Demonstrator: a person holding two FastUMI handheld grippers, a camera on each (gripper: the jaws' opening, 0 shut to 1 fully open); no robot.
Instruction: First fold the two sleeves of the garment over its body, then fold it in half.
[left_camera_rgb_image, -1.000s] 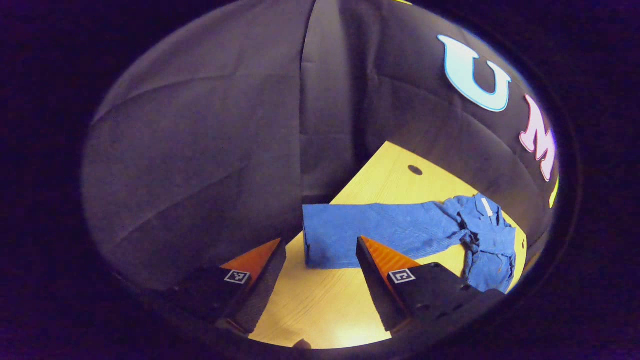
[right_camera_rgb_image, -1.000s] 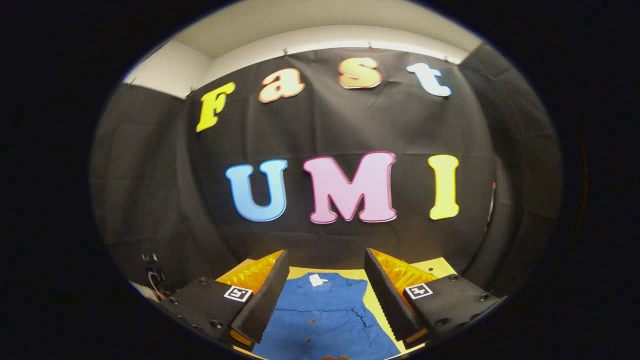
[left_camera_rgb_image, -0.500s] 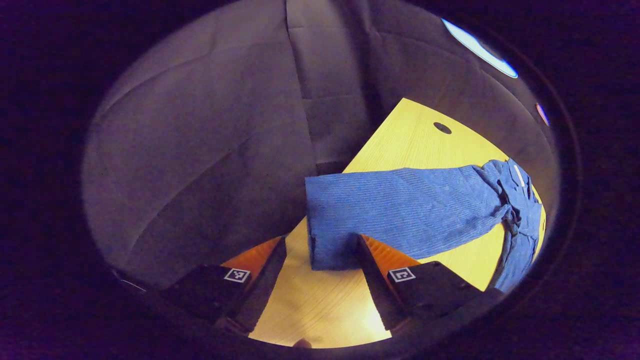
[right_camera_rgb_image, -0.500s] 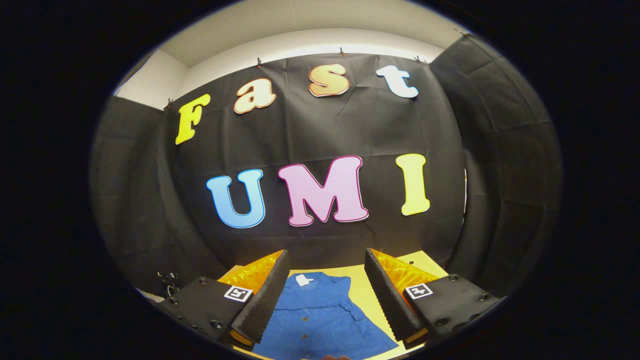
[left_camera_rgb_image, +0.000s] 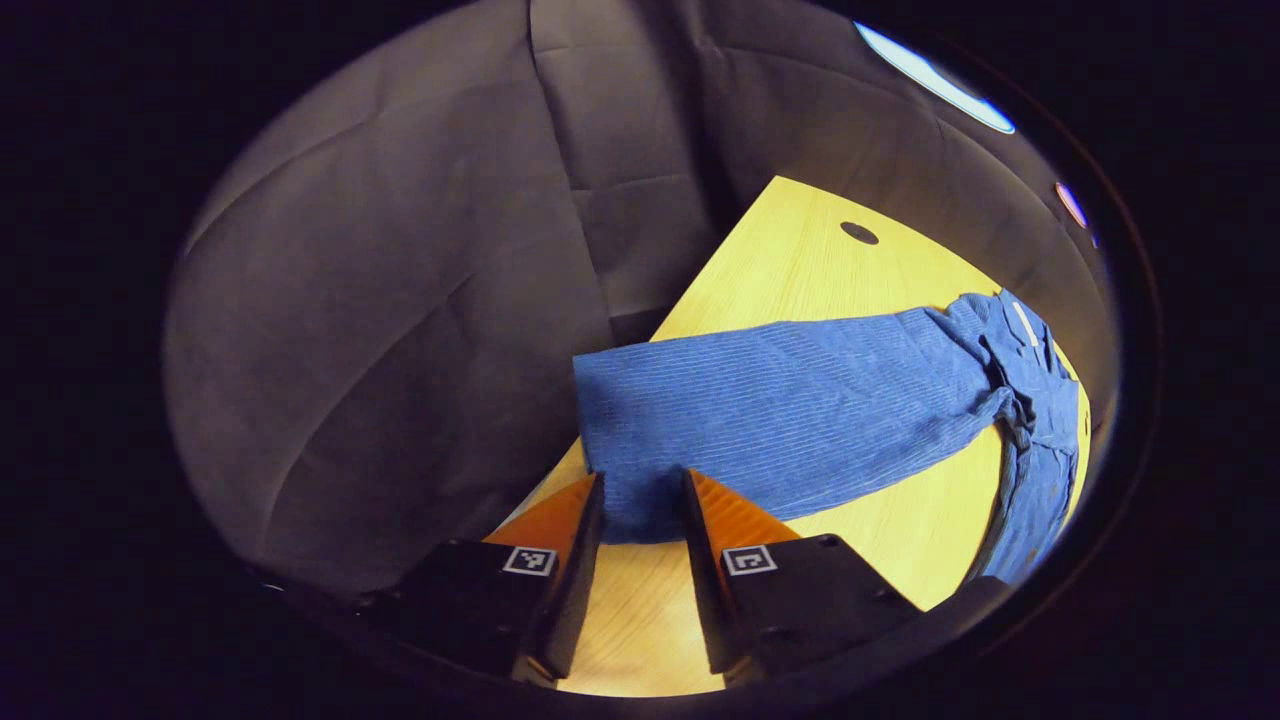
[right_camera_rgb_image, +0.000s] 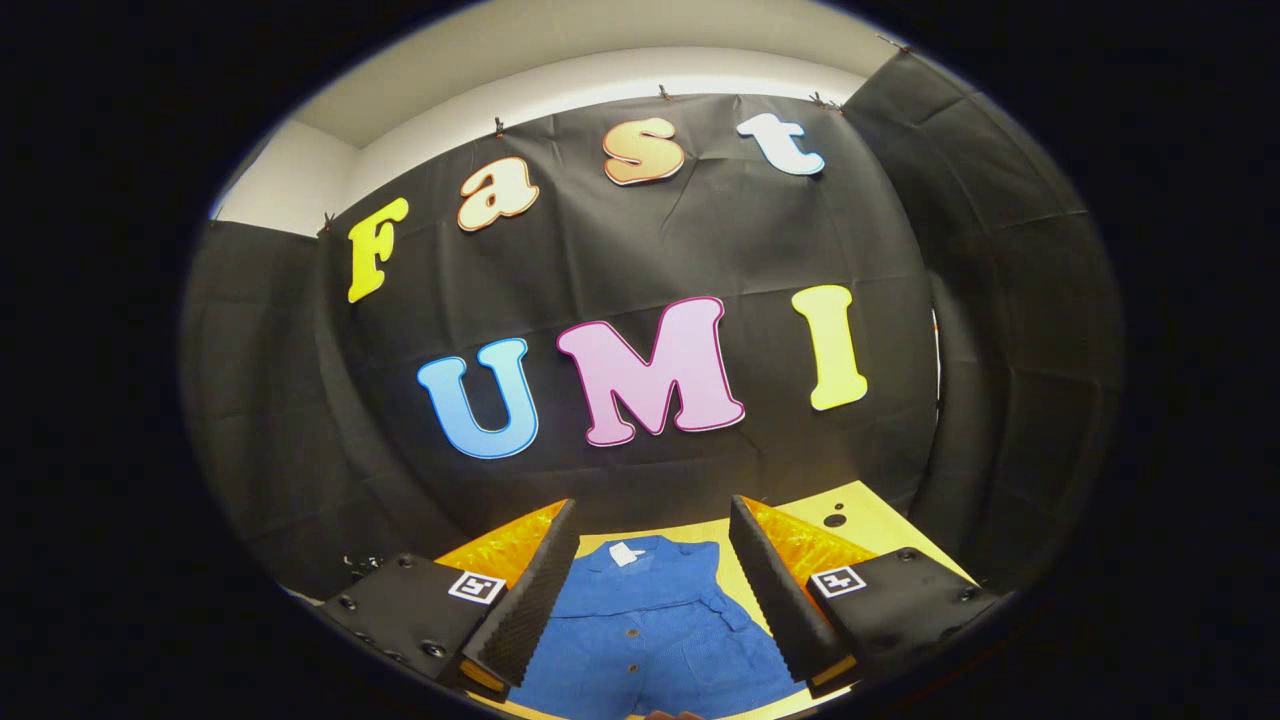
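Observation:
A blue corduroy garment lies on the yellow wooden table (left_camera_rgb_image: 800, 250). In the left gripper view one long sleeve (left_camera_rgb_image: 800, 410) stretches flat from the crumpled body (left_camera_rgb_image: 1040, 420) toward me. My left gripper (left_camera_rgb_image: 642, 480) is low over the table with its fingers either side of the sleeve's cuff end, a narrow gap still between them. In the right gripper view the garment's buttoned front (right_camera_rgb_image: 650, 620) lies below, its collar with a white label (right_camera_rgb_image: 625, 553) pointing away. My right gripper (right_camera_rgb_image: 652, 503) hangs open above it, holding nothing.
The table's left edge runs just beside the cuff, with the black cloth wall (left_camera_rgb_image: 400, 300) beyond it. A round cable hole (left_camera_rgb_image: 859, 233) sits near the far corner of the table; the right gripper view has the hole (right_camera_rgb_image: 834, 520) at the back right.
My left gripper has moved forward onto the cuff end and its fingers have closed to a much narrower gap. The right gripper has only shifted slightly and stays open.

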